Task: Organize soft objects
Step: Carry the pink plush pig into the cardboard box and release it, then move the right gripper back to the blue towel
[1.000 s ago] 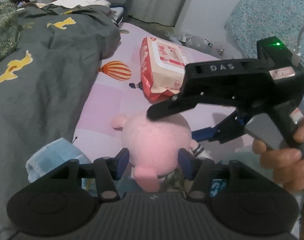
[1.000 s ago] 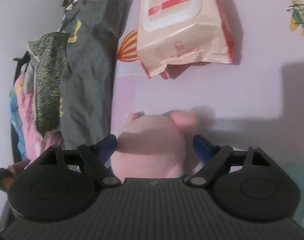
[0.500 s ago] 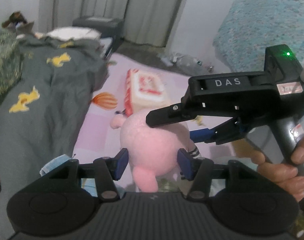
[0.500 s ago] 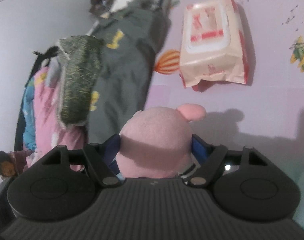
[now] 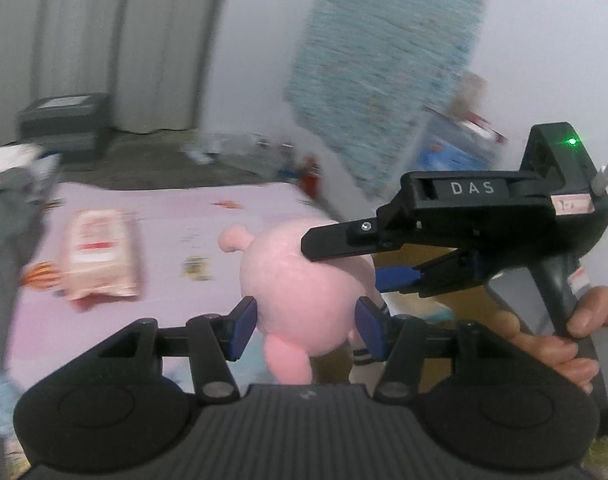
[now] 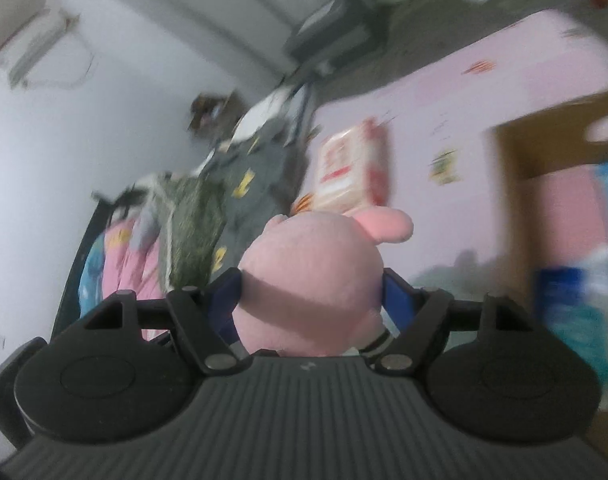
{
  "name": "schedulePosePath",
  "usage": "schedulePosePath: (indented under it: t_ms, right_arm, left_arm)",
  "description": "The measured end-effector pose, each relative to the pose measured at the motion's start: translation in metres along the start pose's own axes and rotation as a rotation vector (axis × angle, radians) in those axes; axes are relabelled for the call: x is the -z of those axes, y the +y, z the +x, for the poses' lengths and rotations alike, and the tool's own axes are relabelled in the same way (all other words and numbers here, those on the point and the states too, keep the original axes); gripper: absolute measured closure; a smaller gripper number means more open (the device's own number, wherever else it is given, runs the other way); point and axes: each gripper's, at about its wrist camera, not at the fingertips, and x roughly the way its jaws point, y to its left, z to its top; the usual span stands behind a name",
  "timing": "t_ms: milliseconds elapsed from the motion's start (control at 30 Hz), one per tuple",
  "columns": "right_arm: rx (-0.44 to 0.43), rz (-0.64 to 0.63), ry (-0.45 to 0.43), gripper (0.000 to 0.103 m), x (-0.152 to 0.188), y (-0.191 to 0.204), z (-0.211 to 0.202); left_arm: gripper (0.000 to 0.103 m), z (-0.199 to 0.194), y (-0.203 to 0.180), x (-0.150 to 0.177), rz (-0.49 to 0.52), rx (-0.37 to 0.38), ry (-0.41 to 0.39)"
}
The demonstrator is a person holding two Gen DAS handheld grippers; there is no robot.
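A pink plush toy (image 5: 304, 292) hangs in the air above the bed, held from two sides. In the left wrist view my left gripper (image 5: 306, 328) is shut on its lower body, blue pads pressing both flanks. My right gripper (image 5: 344, 262) comes in from the right, held by a person's hand (image 5: 564, 344), with one finger over the top of the toy and one behind it. In the right wrist view the pink plush toy (image 6: 312, 280) fills the right gripper (image 6: 310, 298), whose pads squeeze both sides. A striped bit of the toy shows by the right pad.
A pack of wet wipes (image 5: 100, 256) lies on the pink bed sheet (image 5: 164, 216). A grey blanket (image 6: 256, 184) is heaped along the far side. An open cardboard box (image 6: 544, 144) stands at the right. A blue patterned cushion (image 5: 384, 72) leans on the wall.
Both grippers have lifted the pink plush toy off the bed and swung it to the right. The right gripper's pads have closed in onto the toy. The wipes pack now lies farther off.
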Motion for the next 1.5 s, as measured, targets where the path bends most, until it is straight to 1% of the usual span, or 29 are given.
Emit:
schedulePosePath:
  t_ms: [100,167,233,300,367,467,567,667,700,800,933,1100,1267,1333,1433,1500]
  right_arm:
    - [0.038,0.05,-0.06,0.029,0.007,-0.035,-0.047]
    - [0.068,0.087,-0.089,0.029,0.013,-0.061,-0.074]
    - [0.096,0.127,-0.107,0.029,0.019,-0.086,-0.091]
    - [0.126,0.163,-0.119,0.029,0.024,-0.111,-0.103]
    - [0.159,0.192,-0.126,0.029,0.026,-0.135,-0.111]
    - [0.199,0.221,-0.123,0.029,0.028,-0.165,-0.11]
    - [0.264,0.221,-0.111,0.029,0.026,-0.189,-0.1]
    - [0.299,0.225,-0.094,0.028,0.026,-0.206,-0.083]
    - [0.316,0.223,-0.088,0.027,0.026,-0.21,-0.078]
    - [0.348,0.205,-0.063,0.024,0.027,-0.22,-0.066]
    - [0.376,0.178,-0.06,0.023,0.03,-0.216,-0.067]
    - [0.46,0.135,-0.083,0.022,0.029,-0.195,-0.075]
    - [0.49,0.137,-0.113,0.022,0.032,-0.191,-0.082]
    - [0.478,0.15,-0.117,0.022,0.035,-0.194,-0.08]
    - [0.41,0.186,-0.087,0.022,0.04,-0.199,-0.072]
    - [0.432,0.151,-0.081,0.022,0.043,-0.192,-0.067]
  left_arm:
    - [0.048,0.027,-0.038,0.0,0.048,0.057,0.041]
    - [0.048,0.047,-0.06,0.002,0.08,0.081,0.077]
    - [0.048,0.067,-0.079,0.006,0.111,0.086,0.115]
    - [0.048,0.081,-0.089,0.011,0.125,0.082,0.147]
    - [0.048,0.088,-0.089,0.014,0.119,0.078,0.162]
    - [0.048,0.09,-0.075,0.015,0.107,0.06,0.166]
    - [0.047,0.081,-0.069,0.012,0.096,0.028,0.155]
    - [0.047,0.071,-0.058,0.009,0.081,0.004,0.148]
    - [0.047,0.068,-0.055,0.009,0.077,-0.003,0.147]
    - [0.047,0.06,-0.048,0.01,0.069,-0.016,0.141]
    - [0.047,0.049,-0.039,0.013,0.059,-0.027,0.129]
    - [0.047,0.035,-0.024,0.023,0.044,-0.054,0.125]
    - [0.047,0.023,-0.004,0.036,0.013,-0.091,0.132]
    - [0.047,0.018,0.005,0.041,-0.007,-0.106,0.134]
    - [0.047,0.011,0.019,0.048,-0.038,-0.13,0.139]
    - [0.047,0.007,0.028,0.051,-0.06,-0.146,0.139]
